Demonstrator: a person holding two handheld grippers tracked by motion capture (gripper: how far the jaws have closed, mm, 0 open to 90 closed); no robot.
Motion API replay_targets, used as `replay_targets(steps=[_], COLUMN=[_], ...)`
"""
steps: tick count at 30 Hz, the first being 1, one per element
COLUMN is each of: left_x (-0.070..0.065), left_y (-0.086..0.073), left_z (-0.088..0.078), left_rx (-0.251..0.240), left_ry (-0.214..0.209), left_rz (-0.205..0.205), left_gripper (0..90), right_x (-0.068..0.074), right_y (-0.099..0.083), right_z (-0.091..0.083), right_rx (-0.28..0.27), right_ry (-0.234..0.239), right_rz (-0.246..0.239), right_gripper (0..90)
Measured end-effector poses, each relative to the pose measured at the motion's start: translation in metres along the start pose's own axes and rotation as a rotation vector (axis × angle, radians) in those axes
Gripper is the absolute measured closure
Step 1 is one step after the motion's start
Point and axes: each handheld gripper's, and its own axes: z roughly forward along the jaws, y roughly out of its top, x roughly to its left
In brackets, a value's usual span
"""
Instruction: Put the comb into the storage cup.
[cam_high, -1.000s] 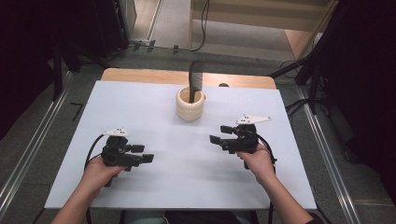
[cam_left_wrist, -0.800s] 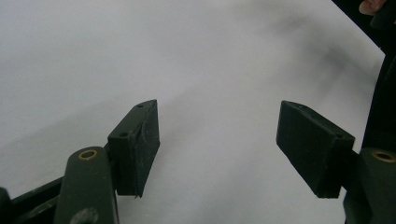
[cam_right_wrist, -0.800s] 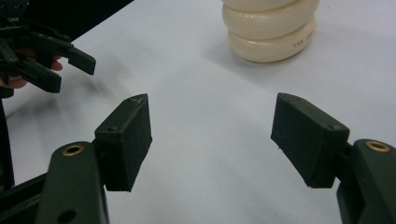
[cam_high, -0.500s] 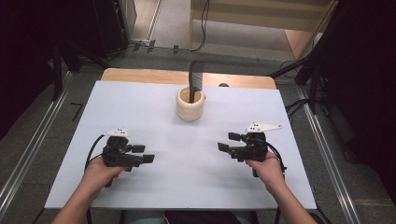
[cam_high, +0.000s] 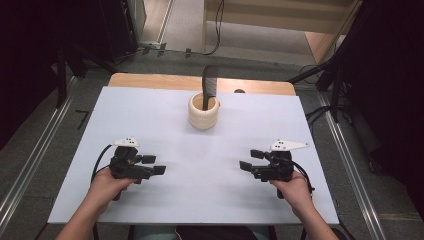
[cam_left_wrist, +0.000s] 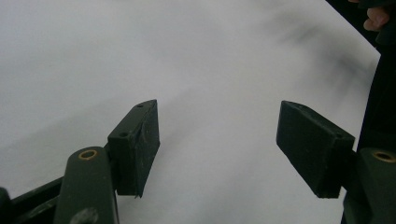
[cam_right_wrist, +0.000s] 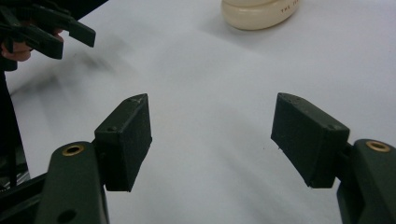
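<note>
The fingers (cam_left_wrist: 135, 149) of my left gripper (cam_left_wrist: 224, 149) stand spread and released, bare white table (cam_high: 165, 115) between them; the fingers (cam_right_wrist: 126, 144) of my right gripper (cam_right_wrist: 219, 142) are likewise apart with nothing in the gap. The nearest thing to them is the cream cup (cam_high: 204, 111), standing upright at the far middle of the table, well apart from both grippers, with a black comb (cam_high: 209, 87) standing up out of it. My high view gives me the whole layout: left gripper (cam_high: 155, 165) low on the left, right gripper (cam_high: 248, 160) low on the right, fingers pointing toward each other. The right gripper view catches the cup's base (cam_right_wrist: 259, 13) with small lettering the high view cannot resolve, plus the other gripper at its upper left. The left gripper view has a fingertip of my other hand (cam_left_wrist: 376, 16) in its top corner. I count two grippers, one cup, one comb, one table.
</note>
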Motion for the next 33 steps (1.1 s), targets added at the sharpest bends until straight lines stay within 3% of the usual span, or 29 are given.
replay_targets(steps=[18, 33], left_x=[0.001, 0.002], left_y=[0.0, -0.001], left_z=[-0.001, 0.001], left_rx=[0.001, 0.0], left_ry=[0.001, -0.006], left_rz=[0.006, 0.009], left_gripper=[30.7, 30.7], right_x=[-0.007, -0.008], right_y=[-0.016, -0.014], right_z=[-0.016, -0.014], right_rx=[0.002, 0.01], right_ry=[-0.052, -0.048], right_rz=[0.002, -0.001], right_gripper=[26.6, 26.6])
